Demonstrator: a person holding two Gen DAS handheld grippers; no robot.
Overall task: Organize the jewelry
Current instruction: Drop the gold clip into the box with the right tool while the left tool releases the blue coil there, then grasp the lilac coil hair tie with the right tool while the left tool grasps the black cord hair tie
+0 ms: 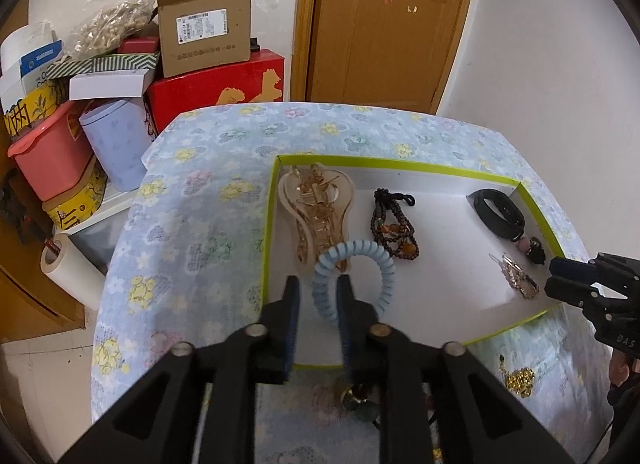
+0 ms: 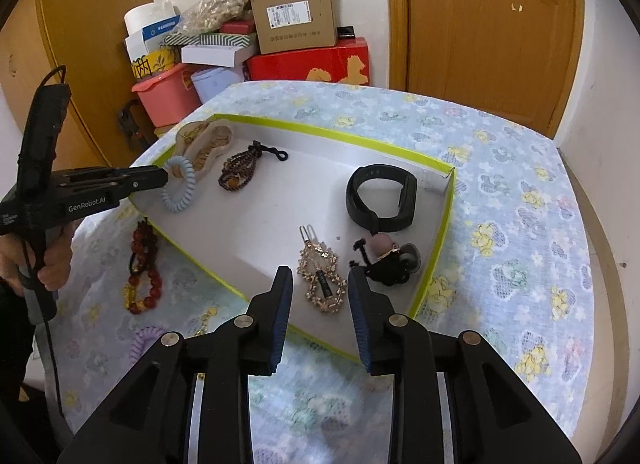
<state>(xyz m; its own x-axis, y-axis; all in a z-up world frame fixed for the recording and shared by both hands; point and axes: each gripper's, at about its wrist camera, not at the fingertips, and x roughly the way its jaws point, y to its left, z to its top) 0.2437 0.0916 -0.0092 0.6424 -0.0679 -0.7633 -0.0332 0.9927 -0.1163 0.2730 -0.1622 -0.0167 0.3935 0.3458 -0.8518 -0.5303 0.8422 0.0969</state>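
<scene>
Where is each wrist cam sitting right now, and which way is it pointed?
Left wrist: over the tray's near-left corner, facing the door; left gripper straddles the blue coil tie; right gripper at the right edge.
Right wrist: over the tray's near-right side, facing the boxes; right gripper open above the gold clip; left gripper and hand at left.
Shared: tray, tie, clip, black band.

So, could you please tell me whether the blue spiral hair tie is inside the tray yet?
In. The blue spiral hair tie lies within the tray's green rim, by the clear hair claw, left gripper straddling its coil.
</scene>
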